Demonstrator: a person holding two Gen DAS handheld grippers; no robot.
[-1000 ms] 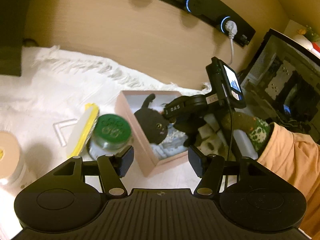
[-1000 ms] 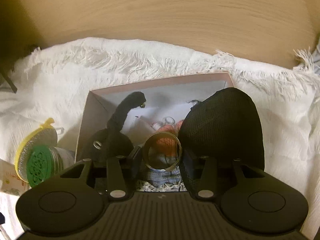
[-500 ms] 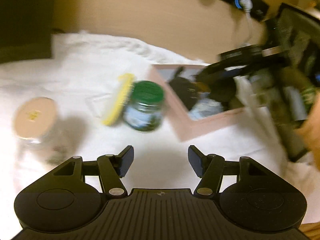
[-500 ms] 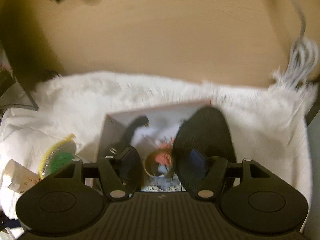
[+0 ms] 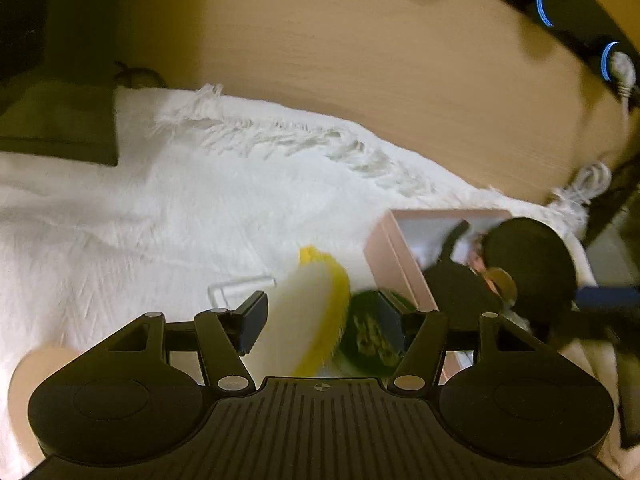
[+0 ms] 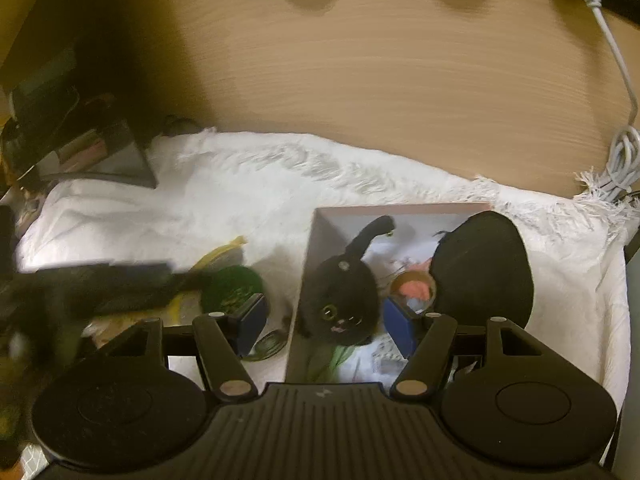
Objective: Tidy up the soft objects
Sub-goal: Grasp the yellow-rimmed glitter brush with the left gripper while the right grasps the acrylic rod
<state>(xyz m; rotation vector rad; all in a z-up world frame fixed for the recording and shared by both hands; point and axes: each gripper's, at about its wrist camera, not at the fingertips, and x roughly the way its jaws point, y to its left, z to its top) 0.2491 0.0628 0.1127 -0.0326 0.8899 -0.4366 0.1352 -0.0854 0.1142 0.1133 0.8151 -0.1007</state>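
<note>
Inside the pink box point(image 6: 305, 264) on the white cloth point(image 5: 120, 216) sits the black plush cat point(image 6: 340, 296), face up toward my right camera, its tail curled against the back wall. Beside it a round black pad point(image 6: 484, 268) leans on the box's right side and hides that wall. Between them lies something orange in a tan ring point(image 6: 414, 288); I cannot tell what it is. Pale fabric and a green strip lower in the box are cut off by my right gripper point(image 6: 324, 320), whose blue-padded jaws stand wide apart and hold nothing: one pad outside the box's left wall, the other over its inside.

Left of the box, my left gripper point(image 5: 320, 320) is also spread wide and not closed on anything. A flat oval sponge point(image 5: 304, 312), white-faced with a fuzzy yellow rim, stands on edge between its jaws, leaning against a jar with a green lid point(image 5: 372, 332). The jar is partly hidden by the right-hand jaw and smeared by motion. A clear angled piece point(image 5: 240, 286) lies on the cloth just beyond. The cloth is woven, with a frayed fringe point(image 5: 280, 136) along a wooden panel point(image 5: 360, 48).

In my right view the left gripper is only a dark blur.
</note>
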